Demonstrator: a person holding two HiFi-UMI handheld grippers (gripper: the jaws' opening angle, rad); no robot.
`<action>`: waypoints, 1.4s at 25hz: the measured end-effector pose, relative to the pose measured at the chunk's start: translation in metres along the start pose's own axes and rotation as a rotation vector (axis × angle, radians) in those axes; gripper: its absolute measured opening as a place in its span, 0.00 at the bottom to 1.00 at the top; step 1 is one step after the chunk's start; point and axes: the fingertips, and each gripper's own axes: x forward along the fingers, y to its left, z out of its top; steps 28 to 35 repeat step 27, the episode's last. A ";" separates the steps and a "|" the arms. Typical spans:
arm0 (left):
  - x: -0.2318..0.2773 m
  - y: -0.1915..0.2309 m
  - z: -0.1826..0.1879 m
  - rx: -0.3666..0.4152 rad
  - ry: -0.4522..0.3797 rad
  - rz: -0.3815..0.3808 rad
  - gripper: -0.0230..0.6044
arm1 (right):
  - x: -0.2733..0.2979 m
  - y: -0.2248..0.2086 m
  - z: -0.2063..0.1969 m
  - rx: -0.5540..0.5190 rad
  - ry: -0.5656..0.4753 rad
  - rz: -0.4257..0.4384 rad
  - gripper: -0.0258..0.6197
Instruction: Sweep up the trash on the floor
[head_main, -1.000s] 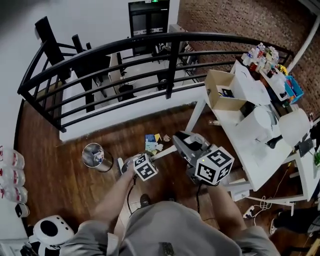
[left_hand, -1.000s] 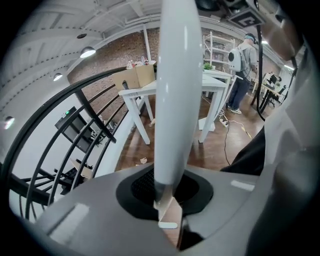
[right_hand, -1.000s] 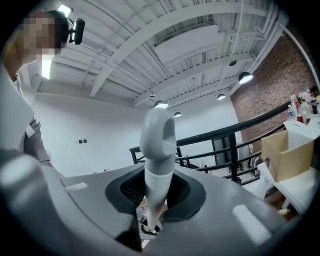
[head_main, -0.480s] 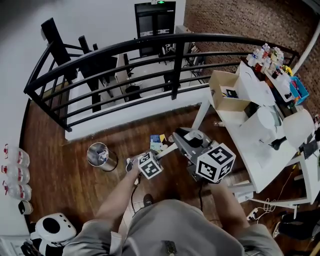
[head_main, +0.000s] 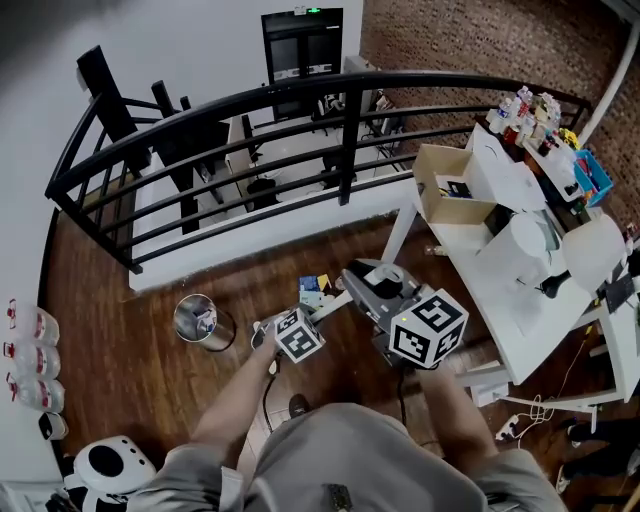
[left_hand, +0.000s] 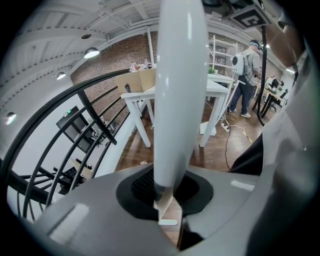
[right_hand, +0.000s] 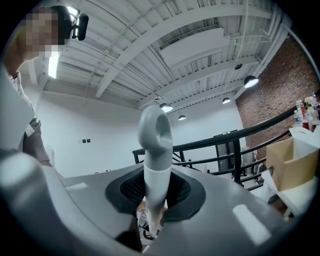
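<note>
We see a small heap of coloured paper scraps (head_main: 313, 290) lying on the dark wooden floor (head_main: 120, 340). A smooth white round pole (left_hand: 180, 90) is clamped in the left gripper (left_hand: 169, 212). A grey plastic handle with a loop end (right_hand: 156, 150) stands clamped in the right gripper (right_hand: 152, 220).

Open wooden floor (head_main: 120, 300) ahead and to the left gives passing room. A black railing (head_main: 250, 150) bars the far side. The white desk (head_main: 505, 330) and its legs block the right. 1 metal bin (head_main: 200, 322) stands at left, near the trash (head_main: 315, 288). Bottles (head_main: 25, 350) line the left wall. The left claw (left_hand: 169, 200) and right claw (right_hand: 152, 220), both clamped on 1 white pole (left_hand: 180, 75), bridge the middle.
</note>
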 end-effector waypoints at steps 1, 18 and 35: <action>0.000 0.000 0.000 0.000 0.000 0.000 0.11 | 0.000 0.000 0.000 -0.001 -0.001 0.000 0.13; -0.005 0.006 -0.006 0.007 -0.001 -0.009 0.11 | 0.008 0.007 0.001 -0.012 0.004 -0.007 0.13; -0.007 0.007 -0.011 0.010 -0.001 -0.017 0.11 | 0.014 0.011 0.001 -0.017 0.007 -0.011 0.13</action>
